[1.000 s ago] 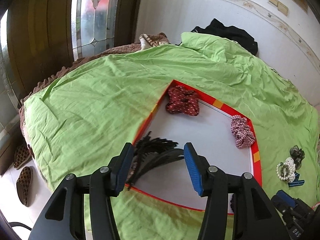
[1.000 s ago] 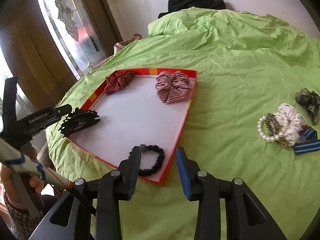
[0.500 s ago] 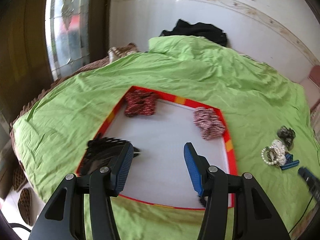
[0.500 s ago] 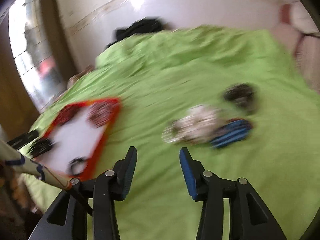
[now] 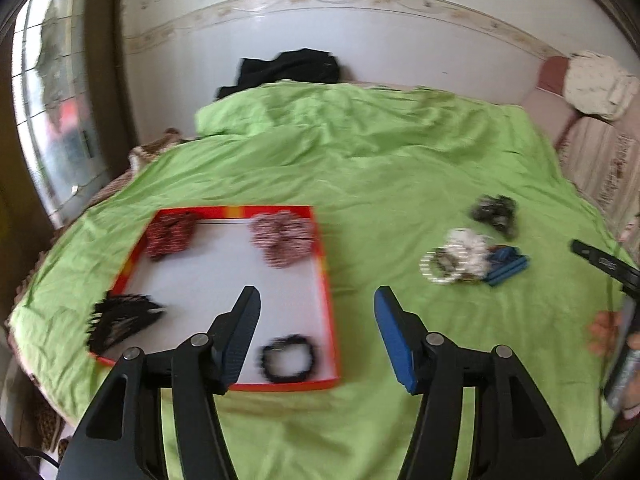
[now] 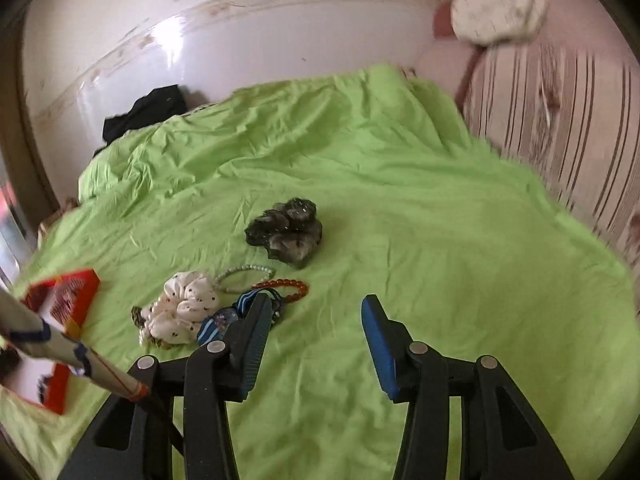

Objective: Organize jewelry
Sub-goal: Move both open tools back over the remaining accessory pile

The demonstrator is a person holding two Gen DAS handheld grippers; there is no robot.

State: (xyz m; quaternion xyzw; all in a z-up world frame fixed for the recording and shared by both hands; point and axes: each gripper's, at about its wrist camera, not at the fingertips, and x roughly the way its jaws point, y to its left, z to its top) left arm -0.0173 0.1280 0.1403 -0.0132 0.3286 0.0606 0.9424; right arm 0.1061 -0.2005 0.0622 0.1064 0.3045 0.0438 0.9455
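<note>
A red-rimmed tray (image 5: 326, 276) lies on the green bedspread. It holds a dark red scrunchie (image 5: 170, 234), a striped scrunchie (image 5: 284, 238), a black comb clip (image 5: 120, 320) and a black bracelet (image 5: 288, 358). My left gripper (image 5: 316, 316) is open and empty above the tray's near right corner. My right gripper (image 6: 314, 320) is open and empty, just right of a pile: white dotted scrunchie (image 6: 184, 306), blue striped band (image 6: 224, 320), pale bead bracelet (image 6: 244, 274), orange bead bracelet (image 6: 288, 286). A dark grey scrunchie (image 6: 288, 232) lies farther back.
The pile also shows in the left wrist view (image 5: 468, 258), right of the tray. Black clothing (image 5: 288, 66) lies at the bed's far edge by the white wall. A pink striped headboard (image 6: 560, 108) stands at the right. A window (image 5: 52, 120) is at the left.
Both grippers have swung to the right. The left view moved from the comb clip to the tray's right corner. The right view left the tray and now faces the pile.
</note>
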